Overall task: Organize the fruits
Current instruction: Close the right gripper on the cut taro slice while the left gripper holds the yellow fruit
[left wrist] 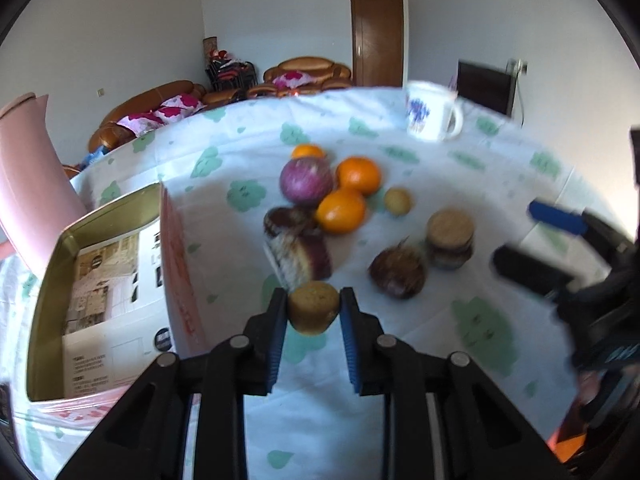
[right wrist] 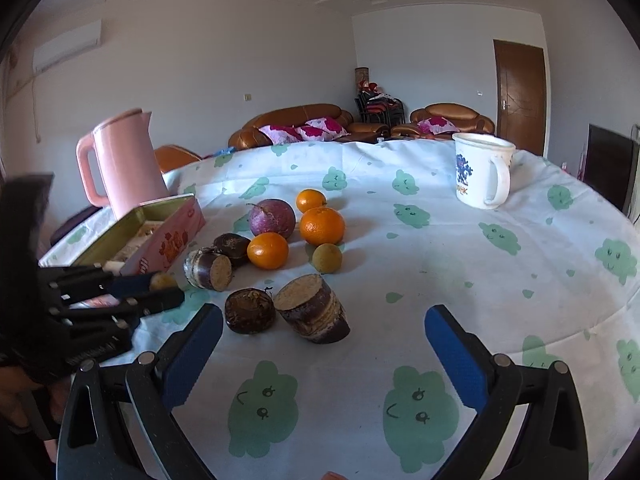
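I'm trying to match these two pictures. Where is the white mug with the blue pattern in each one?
Left wrist view: white mug upper right, at the table's far edge.
Right wrist view: the mug right of centre, handle facing right.
Shared landmark: the purple round fruit among the oranges.

Bare cloth (right wrist: 460,280) right of fruit cluster (right wrist: 296,232); tin (right wrist: 160,236) blocks left.
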The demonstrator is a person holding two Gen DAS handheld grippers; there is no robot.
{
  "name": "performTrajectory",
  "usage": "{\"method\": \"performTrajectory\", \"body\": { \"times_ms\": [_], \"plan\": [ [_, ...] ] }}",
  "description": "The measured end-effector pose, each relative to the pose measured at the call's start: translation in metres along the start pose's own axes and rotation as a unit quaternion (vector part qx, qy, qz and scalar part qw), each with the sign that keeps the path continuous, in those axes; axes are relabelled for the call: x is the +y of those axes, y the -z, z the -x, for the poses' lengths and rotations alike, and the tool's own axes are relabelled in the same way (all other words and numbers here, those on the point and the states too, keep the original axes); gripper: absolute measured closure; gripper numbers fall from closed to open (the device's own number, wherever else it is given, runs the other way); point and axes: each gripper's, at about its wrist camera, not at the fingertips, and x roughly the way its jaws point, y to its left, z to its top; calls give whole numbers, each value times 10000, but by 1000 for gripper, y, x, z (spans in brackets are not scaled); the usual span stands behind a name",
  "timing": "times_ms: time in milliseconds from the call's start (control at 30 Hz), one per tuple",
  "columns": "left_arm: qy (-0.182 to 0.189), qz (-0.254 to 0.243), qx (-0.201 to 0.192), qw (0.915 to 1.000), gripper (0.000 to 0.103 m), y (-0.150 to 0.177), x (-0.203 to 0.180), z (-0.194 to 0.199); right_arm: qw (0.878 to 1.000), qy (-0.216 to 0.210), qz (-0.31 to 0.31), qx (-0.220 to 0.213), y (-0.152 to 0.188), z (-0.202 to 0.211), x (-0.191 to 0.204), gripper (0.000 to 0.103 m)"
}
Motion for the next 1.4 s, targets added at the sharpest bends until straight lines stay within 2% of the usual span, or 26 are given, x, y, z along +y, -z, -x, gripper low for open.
{"method": "performTrajectory", "body": {
  "times_ms": [67, 133, 300, 367, 433, 600, 800, 1100, 1400],
  "plan": [
    [4, 91, -124, 9999, 75, -4, 0, 1, 9999, 115, 84, 57, -5, -3, 2, 6],
    [-11, 103, -213, 9997, 75, -8, -2, -1, 9998, 80, 64, 173, -12, -9, 2, 17],
    [131, 169, -211, 9995, 75, -12, -2, -9, 9986, 164, 157, 479, -19, -26, 5, 22],
    [150, 170, -181, 9996, 75, -13, -2, -12, 9980, 158, 168, 580, -20, -32, 7, 26],
    [166, 202, -216, 9994, 75, -14, -1, -12, 9974, 190, 190, 667, -20, -37, 9, 34],
    [146, 270, -270, 9992, 75, -13, 1, -10, 9952, 167, 229, 940, -16, -50, 12, 40],
    [85, 316, -358, 9988, 75, -12, 2, -7, 9936, 113, 307, 1083, -13, -57, 17, 55],
    [90, 349, -470, 9982, 75, -13, 3, -4, 9960, 32, 250, 852, -15, -49, 15, 60],
    [72, 299, -550, 9980, 75, -12, 1, -1, 9972, -51, 255, 694, -16, -45, 16, 60]
  ]
}}
